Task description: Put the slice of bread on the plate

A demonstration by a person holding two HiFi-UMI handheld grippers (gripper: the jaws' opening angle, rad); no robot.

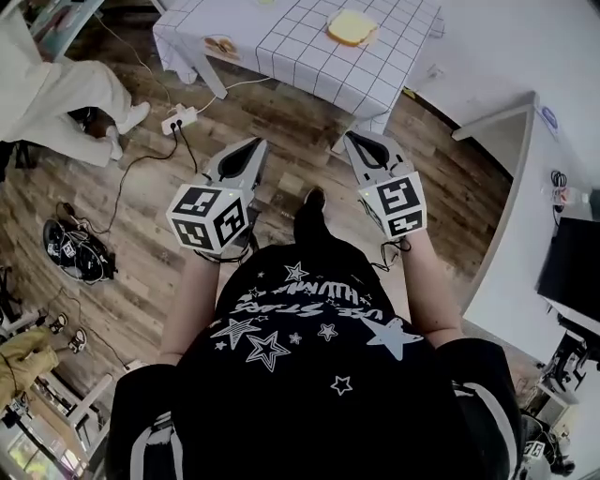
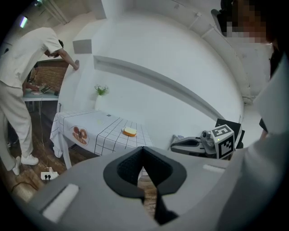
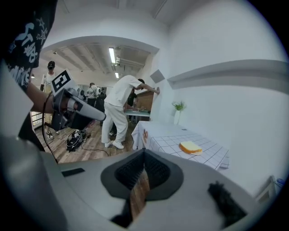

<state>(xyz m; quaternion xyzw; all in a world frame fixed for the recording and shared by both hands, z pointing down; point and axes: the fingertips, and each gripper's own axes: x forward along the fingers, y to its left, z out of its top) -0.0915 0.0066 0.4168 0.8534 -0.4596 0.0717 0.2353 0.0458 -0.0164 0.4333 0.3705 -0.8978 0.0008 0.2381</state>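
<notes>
Both our jaws are shut and empty; bread [image 1: 352, 26] sits well ahead on the bench [image 1: 281, 42]; right gripper [image 1: 356, 141] nearer than left gripper [image 1: 256, 143]

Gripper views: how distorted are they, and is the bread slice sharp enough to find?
Left gripper view: strong fisheye, wall ledge bows into an arc, corners black; bread slice small but clear. Right gripper view: same bending, bright ceiling lights, bread slice sharp. Head view: evenly lit, no obvious blur.

Ceiling tubes [image 3: 111, 55] give bright, even light; fisheye edges darken.
</notes>
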